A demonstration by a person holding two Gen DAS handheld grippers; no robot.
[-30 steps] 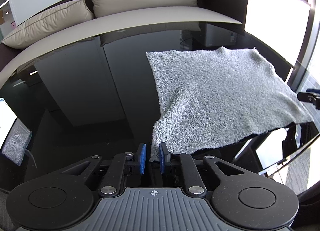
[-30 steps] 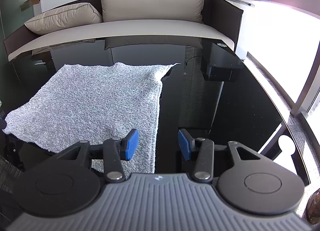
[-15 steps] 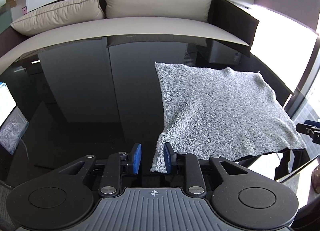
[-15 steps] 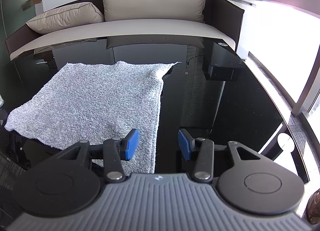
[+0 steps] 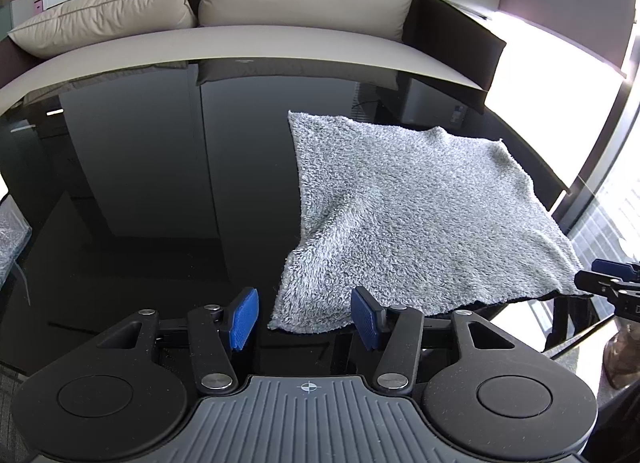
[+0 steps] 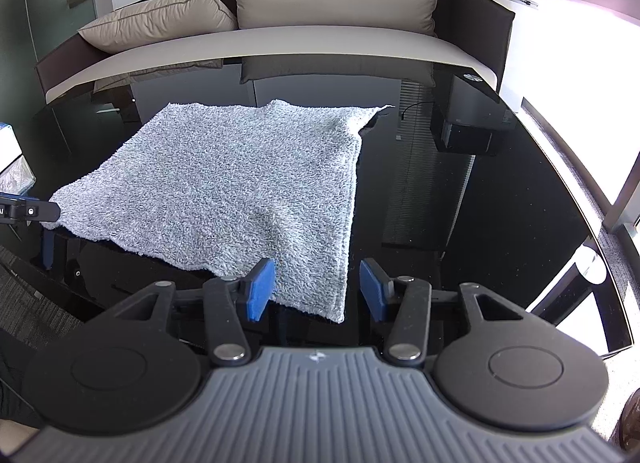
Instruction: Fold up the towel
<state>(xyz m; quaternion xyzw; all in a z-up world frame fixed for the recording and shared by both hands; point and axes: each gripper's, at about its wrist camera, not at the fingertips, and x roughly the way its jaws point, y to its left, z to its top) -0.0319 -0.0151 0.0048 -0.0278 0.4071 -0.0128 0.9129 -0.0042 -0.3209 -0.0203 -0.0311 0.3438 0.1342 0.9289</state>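
On the glossy black table (image 5: 132, 191), the grey towel (image 5: 404, 219) lies spread flat. At its near-left corner, the left gripper (image 5: 305, 318) has jaws opening, pads clear of the cloth. At its near-right corner, the right gripper (image 6: 317, 290) likewise opens, gripping nothing.

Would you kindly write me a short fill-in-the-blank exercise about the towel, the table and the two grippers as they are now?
1. The grey towel lies spread on a glossy ____ table.
2. The pads on the fingers of the left gripper are ____ in colour.
3. The near right corner of the towel lies between the fingers of the ____ gripper.
4. Behind the table stands a ____ with beige cushions.

Missing words: black; blue; right; sofa
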